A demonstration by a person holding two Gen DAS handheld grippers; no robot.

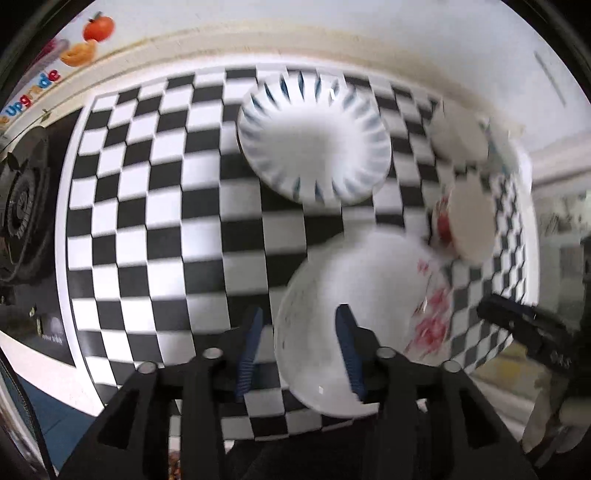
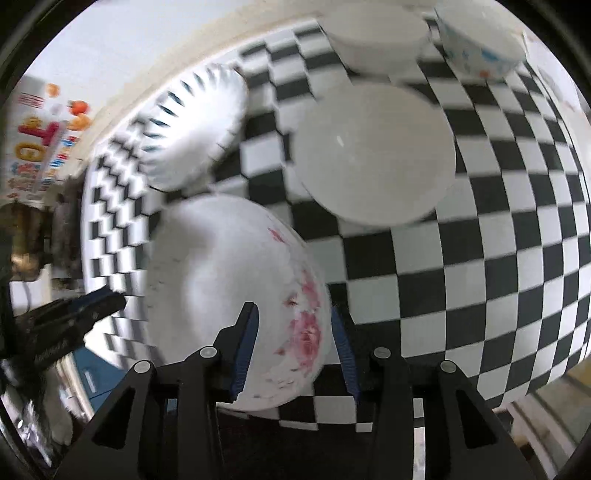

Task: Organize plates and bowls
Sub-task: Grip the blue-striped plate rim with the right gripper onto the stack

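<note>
A white plate with pink flowers (image 1: 354, 295) (image 2: 221, 280) lies on the black-and-white checkered mat (image 1: 166, 221) (image 2: 498, 258). My left gripper (image 1: 300, 310) hangs over the plate's left rim, which passes between the spread fingers with a gap at the pads; it is open. My right gripper (image 2: 291, 308) straddles the flowered right rim the same way, pads clear of it, open. A blue-striped plate (image 1: 314, 144) (image 2: 192, 129) sits farther back. A plain white bowl (image 2: 373, 155) stands beside the flowered plate. Both views are motion-blurred.
Two more bowls stand at the mat's far side, one white (image 2: 376, 33) and one with blue marks (image 2: 480, 44). A stove burner (image 1: 22, 206) lies left of the mat. A wall with fruit stickers (image 1: 85, 40) runs behind. The mat's near edge meets the counter front.
</note>
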